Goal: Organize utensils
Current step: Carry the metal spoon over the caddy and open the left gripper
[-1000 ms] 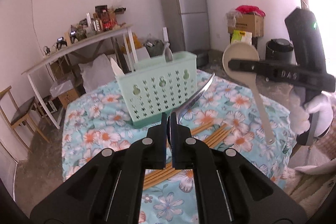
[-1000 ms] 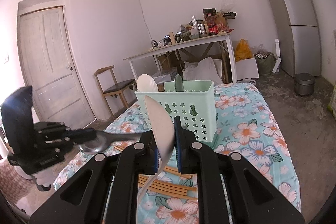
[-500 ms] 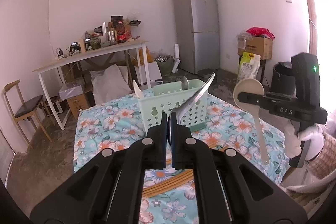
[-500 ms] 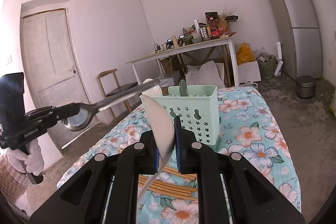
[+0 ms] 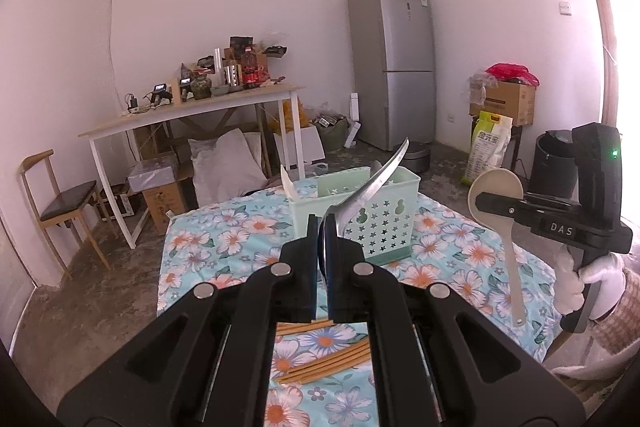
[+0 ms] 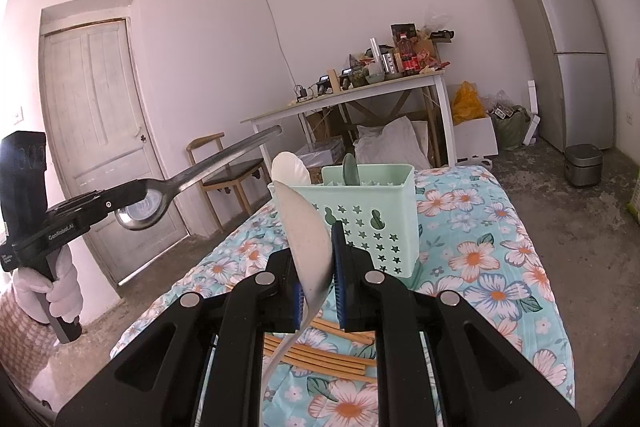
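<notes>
**Above the floral table: each gripper clamped on one spoon**

Above the floral tablecloth (image 5: 240, 231), the left gripper (image 5: 323, 239) has its jaws pressed together on the bowl of a metal spoon (image 5: 372, 187). The spoon's handle rises forward and to the right, across the front of the mint-green utensil basket (image 5: 380, 223). From the right wrist camera, the same spoon (image 6: 192, 179) is seen gripped at the bowl, handle angled up toward the basket.

The right gripper (image 6: 316, 267) holds a beige plastic spoon (image 6: 308, 239) by its bowl at a narrow opening. The handle hangs downward below the jaws. In the left wrist view this spoon (image 5: 505, 223) hangs bowl-up, well to the right of the basket.

The basket (image 6: 372, 211) stands upright on the table and already contains a white utensil (image 6: 289, 167) and a dark green one (image 6: 351, 169).

Wooden chopsticks (image 6: 332, 351) lie flat on the cloth, between the basket and the grippers. Gloved hands (image 6: 56, 287) carry both gripper handles.
</notes>
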The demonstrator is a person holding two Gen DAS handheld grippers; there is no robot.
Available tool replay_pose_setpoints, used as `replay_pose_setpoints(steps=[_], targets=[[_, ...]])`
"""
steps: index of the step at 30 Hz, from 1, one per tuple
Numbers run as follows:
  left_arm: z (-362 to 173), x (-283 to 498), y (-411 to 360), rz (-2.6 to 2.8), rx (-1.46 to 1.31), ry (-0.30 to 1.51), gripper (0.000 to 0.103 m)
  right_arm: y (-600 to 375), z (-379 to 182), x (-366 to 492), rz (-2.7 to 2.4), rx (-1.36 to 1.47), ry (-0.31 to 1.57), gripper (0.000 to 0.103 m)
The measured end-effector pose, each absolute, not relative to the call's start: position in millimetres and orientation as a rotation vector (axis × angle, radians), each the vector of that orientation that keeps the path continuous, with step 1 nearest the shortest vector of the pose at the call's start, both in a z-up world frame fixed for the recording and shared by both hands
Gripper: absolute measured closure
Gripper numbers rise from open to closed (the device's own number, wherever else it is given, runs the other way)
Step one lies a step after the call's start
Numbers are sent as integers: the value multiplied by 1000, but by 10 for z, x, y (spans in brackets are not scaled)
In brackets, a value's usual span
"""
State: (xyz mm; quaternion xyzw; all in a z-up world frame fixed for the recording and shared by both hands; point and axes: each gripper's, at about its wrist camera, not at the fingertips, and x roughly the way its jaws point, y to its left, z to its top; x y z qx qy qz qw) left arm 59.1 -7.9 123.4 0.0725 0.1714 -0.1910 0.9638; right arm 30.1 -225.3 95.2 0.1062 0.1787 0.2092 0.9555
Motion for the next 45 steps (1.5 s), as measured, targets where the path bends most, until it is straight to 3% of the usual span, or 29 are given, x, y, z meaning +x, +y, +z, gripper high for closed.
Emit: replay_pose_setpoints(steps=[32, 45], targets=[[1281, 658, -67, -319, 175, 326, 100, -2253, 948, 305, 427, 220, 363, 91], [1372, 874, -329, -224, 488, 312, 101, -2244, 939, 359, 443, 232, 364, 91]])
